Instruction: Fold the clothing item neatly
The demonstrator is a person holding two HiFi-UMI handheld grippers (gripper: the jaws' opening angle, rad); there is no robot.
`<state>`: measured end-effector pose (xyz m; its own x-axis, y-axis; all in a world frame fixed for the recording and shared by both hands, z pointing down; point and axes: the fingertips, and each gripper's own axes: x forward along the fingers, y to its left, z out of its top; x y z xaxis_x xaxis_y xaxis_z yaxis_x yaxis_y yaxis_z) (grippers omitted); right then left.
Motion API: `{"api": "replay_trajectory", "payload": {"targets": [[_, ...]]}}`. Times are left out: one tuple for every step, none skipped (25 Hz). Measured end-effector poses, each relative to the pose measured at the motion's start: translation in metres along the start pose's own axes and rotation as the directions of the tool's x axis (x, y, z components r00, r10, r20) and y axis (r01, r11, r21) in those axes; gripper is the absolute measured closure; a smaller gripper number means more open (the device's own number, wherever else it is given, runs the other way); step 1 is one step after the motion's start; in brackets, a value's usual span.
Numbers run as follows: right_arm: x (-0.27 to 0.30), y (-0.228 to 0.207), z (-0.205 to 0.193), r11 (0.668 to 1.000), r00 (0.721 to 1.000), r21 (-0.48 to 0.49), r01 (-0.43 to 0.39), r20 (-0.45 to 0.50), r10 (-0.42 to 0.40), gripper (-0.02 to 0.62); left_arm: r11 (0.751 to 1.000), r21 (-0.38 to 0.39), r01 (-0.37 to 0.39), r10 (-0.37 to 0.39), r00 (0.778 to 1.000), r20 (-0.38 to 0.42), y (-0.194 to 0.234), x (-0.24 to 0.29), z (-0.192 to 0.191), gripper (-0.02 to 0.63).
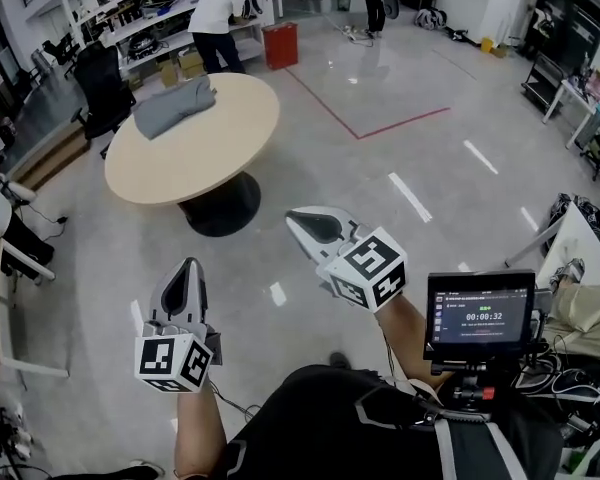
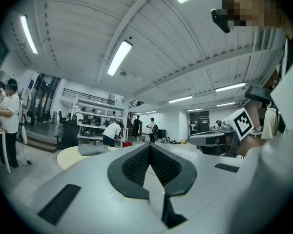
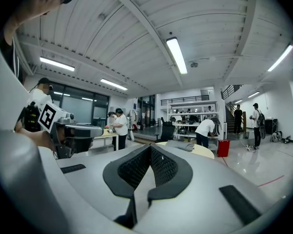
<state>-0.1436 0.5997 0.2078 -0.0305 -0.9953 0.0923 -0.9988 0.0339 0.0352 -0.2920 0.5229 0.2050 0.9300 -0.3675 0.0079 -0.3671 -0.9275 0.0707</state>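
**Spotter:** Where does the garment lie from your tools?

**Operator:** I see the grey, soft fabric clothing item [image 1: 173, 106] on the round, pale wood-topped desk [image 1: 230, 158], towards the desk's 10 o'clock rim. From my left tool [image 1: 187, 264] it lies at about 12 o'clock. From my right tool [image 1: 293, 218] it lies at about 11 o'clock. Both are well apart from it, with glossy grey floor [image 1: 380, 198] between us and the desk.

**Spotter:** Its long axis?

**Operator:** In the head view it runs roughly from 8 o'clock to 2 o'clock, so it lies slantwise across my line of approach.

**Spotter:** Which hand is nearer?

**Operator:** I judge them close to even. The right is held further out, and the left lines up straighter with the cloth.

**Spotter:** And the tools themselves?

**Operator:** Both are closed, pads together, with nothing between them. Both point level, out in front of my waist. The left aims at 12 o'clock and the right leans towards 11.

**Spotter:** Is the item folded?

**Operator:** I can't settle that. It is a compact bundle, which could be a loose heap waiting for folding or a finished fold laid down. At this distance I can make out no edges or creases.
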Motion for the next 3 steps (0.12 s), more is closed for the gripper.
{"api": "replay_trajectory", "payload": {"targets": [[-0.0002, 0.0000, 0.0015, 1.000, 1.000, -0.002, 0.001, 0.000, -0.001, 0.588, 1.000, 0.000, 0.000, 0.000, 1.000, 0.000, 0.0001, -0.0002, 0.0008, 0.606], [-0.0003, 0.0001, 0.0031, 1.000, 1.000, -0.003, 0.001, 0.000, -0.001, 0.588, 1.000, 0.001, 0.000, 0.000, 1.000, 0.000, 0.0002, -0.0005, 0.0019, 0.606], [-0.0005, 0.0002, 0.0047, 1.000, 1.000, -0.005, 0.001, 0.000, -0.001, 0.588, 1.000, 0.002, 0.000, 0.000, 1.000, 0.000, 0.0004, -0.0008, 0.0032, 0.606]]}}
